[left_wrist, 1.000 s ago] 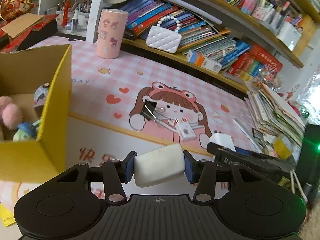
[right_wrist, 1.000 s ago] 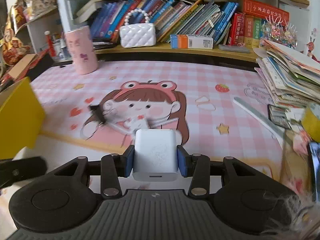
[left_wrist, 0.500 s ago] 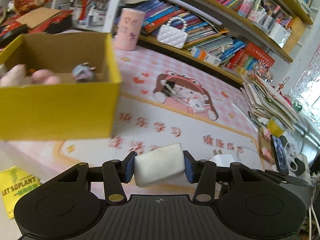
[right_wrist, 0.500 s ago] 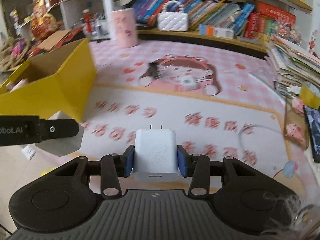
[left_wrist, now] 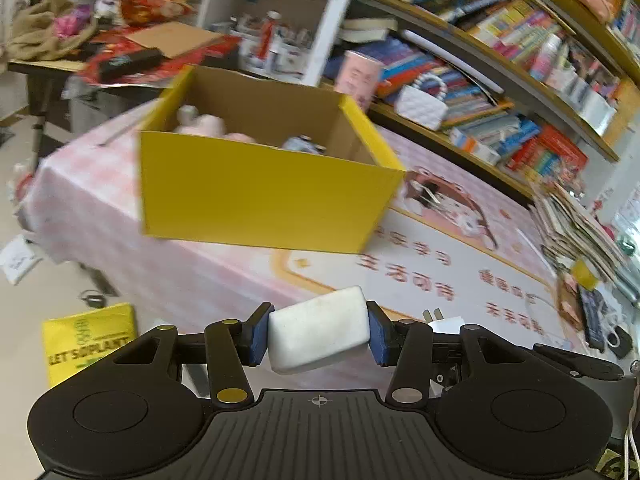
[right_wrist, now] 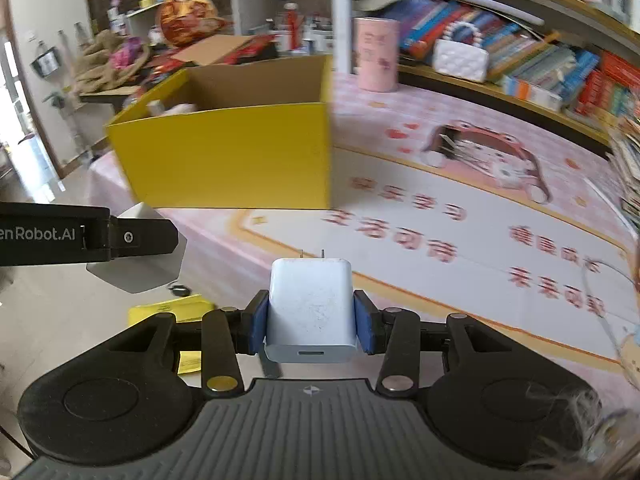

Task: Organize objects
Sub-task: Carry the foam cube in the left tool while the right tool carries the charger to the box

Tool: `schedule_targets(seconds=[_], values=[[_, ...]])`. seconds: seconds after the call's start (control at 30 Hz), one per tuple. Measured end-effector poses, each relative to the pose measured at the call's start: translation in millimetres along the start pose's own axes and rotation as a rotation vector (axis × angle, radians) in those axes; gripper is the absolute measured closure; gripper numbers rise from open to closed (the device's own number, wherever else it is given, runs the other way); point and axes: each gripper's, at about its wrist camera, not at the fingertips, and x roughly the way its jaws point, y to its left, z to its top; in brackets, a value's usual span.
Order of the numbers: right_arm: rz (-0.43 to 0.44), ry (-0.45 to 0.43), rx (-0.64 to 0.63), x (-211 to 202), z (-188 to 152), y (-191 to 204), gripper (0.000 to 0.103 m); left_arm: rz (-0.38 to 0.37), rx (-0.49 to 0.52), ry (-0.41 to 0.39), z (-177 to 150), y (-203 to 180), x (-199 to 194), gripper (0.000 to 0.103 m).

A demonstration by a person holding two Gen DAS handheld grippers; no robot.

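Note:
My left gripper [left_wrist: 318, 336] is shut on a white eraser-like block [left_wrist: 319, 332], tilted between its blue pads. My right gripper [right_wrist: 310, 322] is shut on a white charger plug [right_wrist: 310, 312], prongs pointing forward. An open yellow cardboard box [left_wrist: 260, 196] stands on the pink table mat ahead of both grippers, with pink plush toys [left_wrist: 200, 124] and a small figure [left_wrist: 302, 144] inside. In the right wrist view the box [right_wrist: 228, 156] stands ahead to the left, and the left gripper [right_wrist: 136, 254] with its white block shows at the left edge. Both grippers hang near the table's front edge.
A binder clip and a small white item lie on the cartoon girl print [left_wrist: 452, 208]. A pink cylinder [right_wrist: 378, 54] and a white quilted purse [right_wrist: 460, 60] stand by the bookshelf. Stacked books [left_wrist: 580, 236] fill the right side. A yellow bag [left_wrist: 90, 340] lies on the floor.
Both grippers have pulled back from the cartoon print toward the table's front and swung left. The yellow box now stands ahead of them. Each grip is unchanged.

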Motion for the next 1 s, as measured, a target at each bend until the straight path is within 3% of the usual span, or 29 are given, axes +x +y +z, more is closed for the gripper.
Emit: schedule_targets(seconds=[0.4, 0.73, 1.0], values=[[0.070, -0.005, -0.074, 3.5, 8.4, 64.9, 0.062, 0.082, -0.056, -0.073, -4.0, 56.1, -42.4, 0.056], [0.045, -0.035, -0.078, 15.5, 33.9, 66.7, 0.062, 0.072, -0.022, -0.129, 20.6, 61.9, -35.9, 0.056], [0.049, -0.094, -0.073, 32.7, 77.8, 56.7, 0.062, 0.082, 0.014, -0.192, 59.9, 59.0, -19.1, 0.056]])
